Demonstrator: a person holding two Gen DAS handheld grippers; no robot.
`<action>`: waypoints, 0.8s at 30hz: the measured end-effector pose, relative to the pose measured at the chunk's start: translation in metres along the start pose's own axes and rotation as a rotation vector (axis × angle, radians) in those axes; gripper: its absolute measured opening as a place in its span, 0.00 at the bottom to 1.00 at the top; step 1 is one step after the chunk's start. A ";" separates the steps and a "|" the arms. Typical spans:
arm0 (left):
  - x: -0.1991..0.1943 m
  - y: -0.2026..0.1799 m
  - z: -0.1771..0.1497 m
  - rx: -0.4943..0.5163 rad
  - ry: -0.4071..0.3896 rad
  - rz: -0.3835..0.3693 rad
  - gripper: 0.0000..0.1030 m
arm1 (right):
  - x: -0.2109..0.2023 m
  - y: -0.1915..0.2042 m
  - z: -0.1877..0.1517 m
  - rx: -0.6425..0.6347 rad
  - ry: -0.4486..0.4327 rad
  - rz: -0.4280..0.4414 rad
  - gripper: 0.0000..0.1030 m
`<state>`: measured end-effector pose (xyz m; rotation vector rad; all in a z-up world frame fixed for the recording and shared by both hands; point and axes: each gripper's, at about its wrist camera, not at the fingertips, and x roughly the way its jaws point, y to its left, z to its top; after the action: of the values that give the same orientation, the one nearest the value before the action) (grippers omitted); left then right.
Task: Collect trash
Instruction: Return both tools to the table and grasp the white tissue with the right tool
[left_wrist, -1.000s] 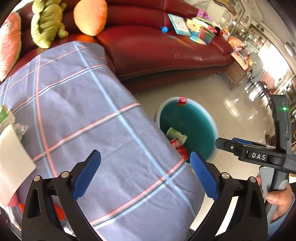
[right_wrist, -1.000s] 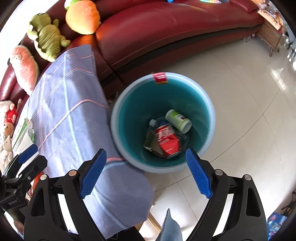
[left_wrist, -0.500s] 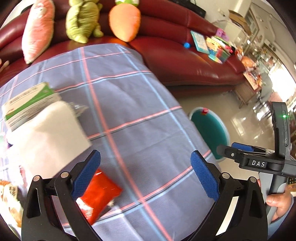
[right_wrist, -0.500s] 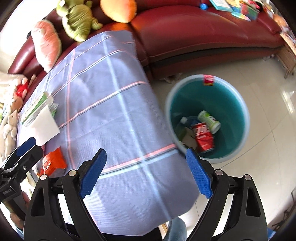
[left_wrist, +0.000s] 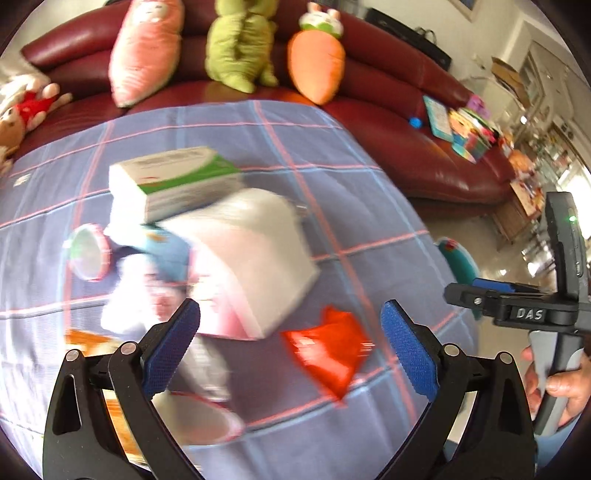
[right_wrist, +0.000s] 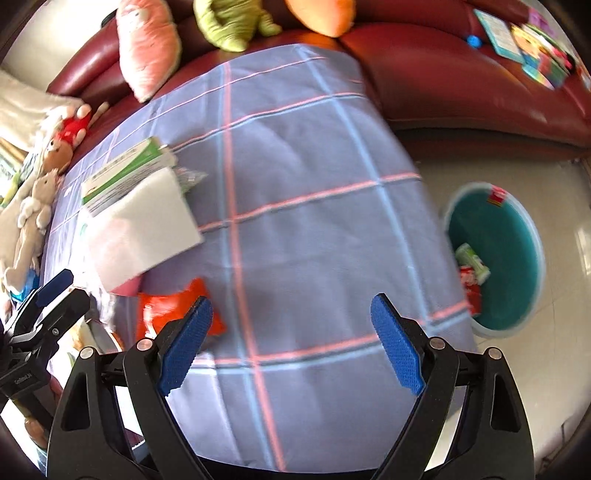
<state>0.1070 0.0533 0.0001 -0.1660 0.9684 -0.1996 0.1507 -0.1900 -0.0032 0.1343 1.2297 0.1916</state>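
Red snack wrapper (left_wrist: 328, 350) lying on the checked tablecloth (right_wrist: 314, 221), near a white napkin pack (left_wrist: 255, 254), green-and-white box (left_wrist: 173, 181) and tipped cups, with the teal bin (right_wrist: 517, 258) on the floor to the far right already holding a can and bottle. Left gripper (left_wrist: 291, 347) and right gripper (right_wrist: 291, 339) both gaping wide and empty above the cloth, apparently between drops; next, lowering one over the wrapper and closing. Half a second earlier, bin larger in both views, clutter farther left.
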 end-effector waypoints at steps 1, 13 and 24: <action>-0.002 0.011 0.000 -0.012 -0.004 0.013 0.96 | 0.002 0.008 0.002 -0.011 0.002 0.002 0.81; 0.001 0.120 -0.004 -0.159 0.052 0.079 0.96 | 0.056 0.127 0.050 -0.150 0.086 0.098 0.81; 0.028 0.136 -0.006 -0.163 0.125 0.036 0.96 | 0.101 0.163 0.064 -0.164 0.149 0.170 0.81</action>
<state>0.1302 0.1778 -0.0562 -0.2883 1.1119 -0.0990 0.2316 -0.0089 -0.0419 0.0832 1.3457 0.4553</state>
